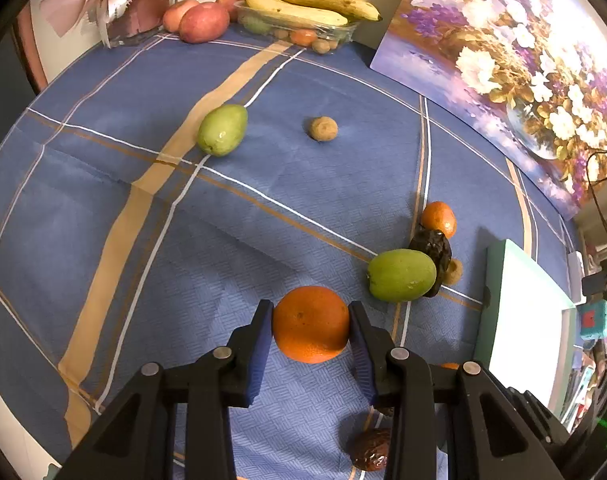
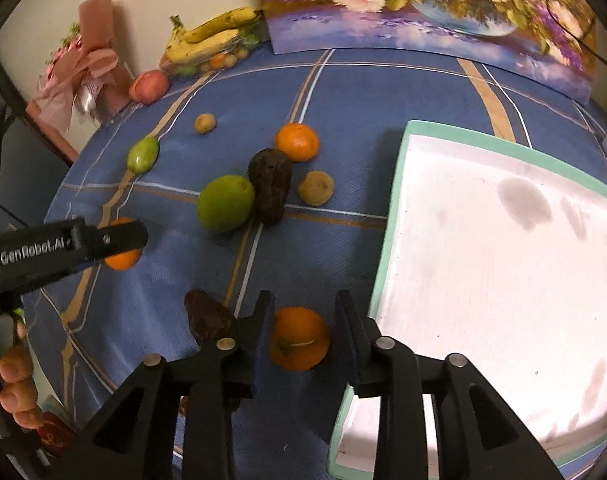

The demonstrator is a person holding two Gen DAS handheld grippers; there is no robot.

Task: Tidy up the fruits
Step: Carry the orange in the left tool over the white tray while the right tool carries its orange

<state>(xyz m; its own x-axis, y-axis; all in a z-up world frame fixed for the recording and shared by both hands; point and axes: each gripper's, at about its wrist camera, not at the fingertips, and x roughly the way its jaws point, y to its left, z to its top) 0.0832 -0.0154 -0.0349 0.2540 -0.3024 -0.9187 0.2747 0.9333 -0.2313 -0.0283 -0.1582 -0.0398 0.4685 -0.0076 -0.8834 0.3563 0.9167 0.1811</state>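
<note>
open blue cloth (image 1: 263,208) beyond left claw (image 1: 310,334)

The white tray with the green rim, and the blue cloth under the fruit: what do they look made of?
Tray: probably foam or moulded plastic; matte chalky white floor with grey stains, thick pale green rim. The look leaves it open.
Cloth: woven fabric, matte; a basket-weave texture, tan and white stripes and soft creases show.
</note>
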